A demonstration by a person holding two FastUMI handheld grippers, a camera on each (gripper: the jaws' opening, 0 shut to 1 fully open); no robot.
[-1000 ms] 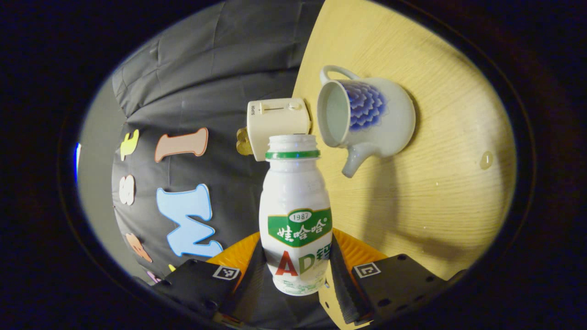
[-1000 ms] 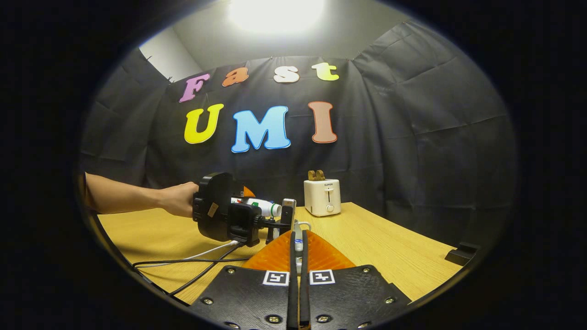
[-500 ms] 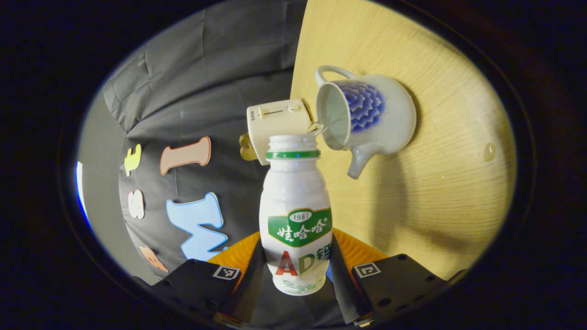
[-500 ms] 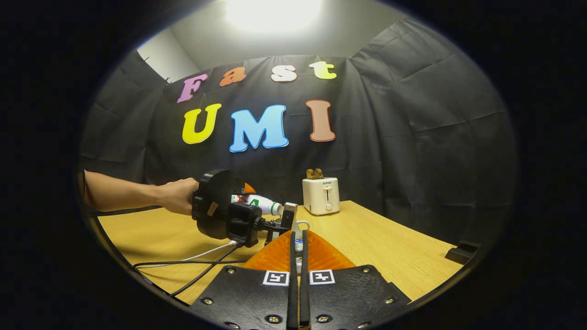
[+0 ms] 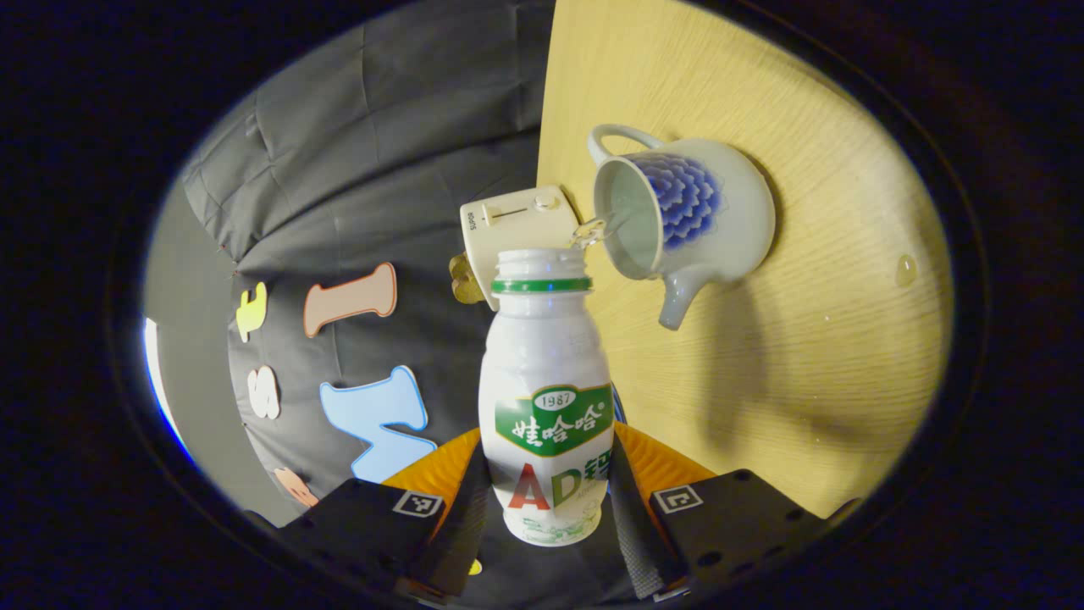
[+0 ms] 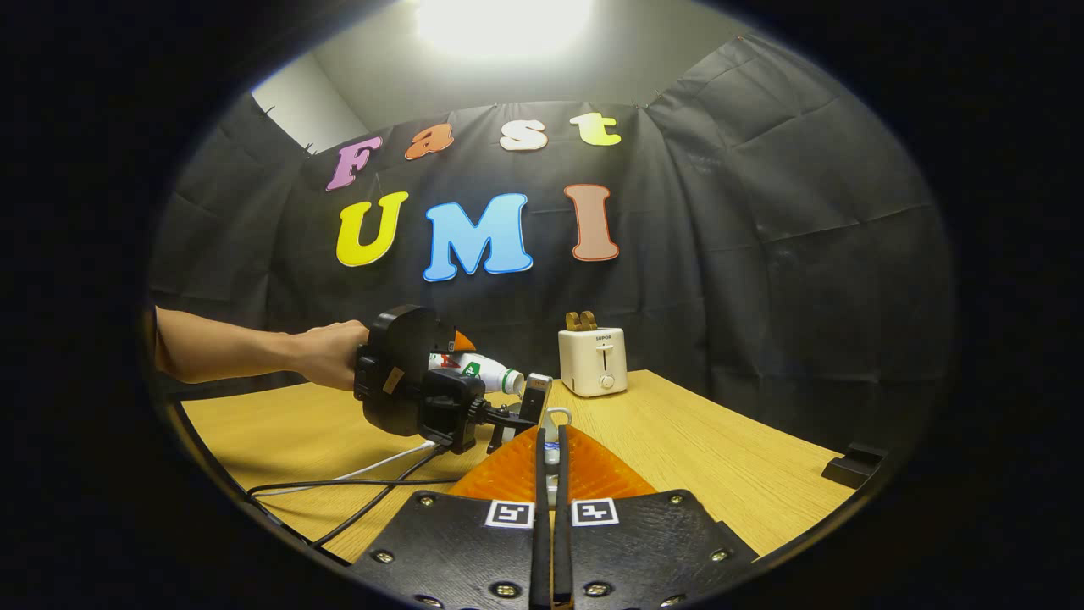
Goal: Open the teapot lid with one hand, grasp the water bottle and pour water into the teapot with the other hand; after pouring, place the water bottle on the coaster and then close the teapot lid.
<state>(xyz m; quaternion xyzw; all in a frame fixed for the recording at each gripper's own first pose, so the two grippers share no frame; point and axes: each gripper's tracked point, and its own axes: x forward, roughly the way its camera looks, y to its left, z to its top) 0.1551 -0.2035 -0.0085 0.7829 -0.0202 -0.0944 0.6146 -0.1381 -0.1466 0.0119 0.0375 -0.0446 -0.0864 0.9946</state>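
The left gripper (image 5: 546, 508) held the water bottle (image 5: 546, 398) low on its body, one jaw pressed on each side, the neck pointing forward along the fingers. The bottle was tipped toward horizontal (the desk (image 5: 804, 381) stood on edge in the left gripper view, consistent with a rolled wrist), bringing its uncapped mouth just beside the open rim of the teapot (image 5: 694, 216). A thin stream of water bridged mouth and rim, so pouring was judged under way.

In the right gripper view the right gripper (image 6: 550, 474) had its jaws nearly together, a thin gap between them; what they pinched, if anything, could not be told. The lid was presumably kept clear of the opening, though it was not identified. Beyond these jaws a hand (image 6: 326, 364) carried the other gripper and bottle over the pot.

A droplet (image 5: 904, 269) lay on the desk, well apart from the teapot. A toaster (image 6: 594, 363) stood near the wall.
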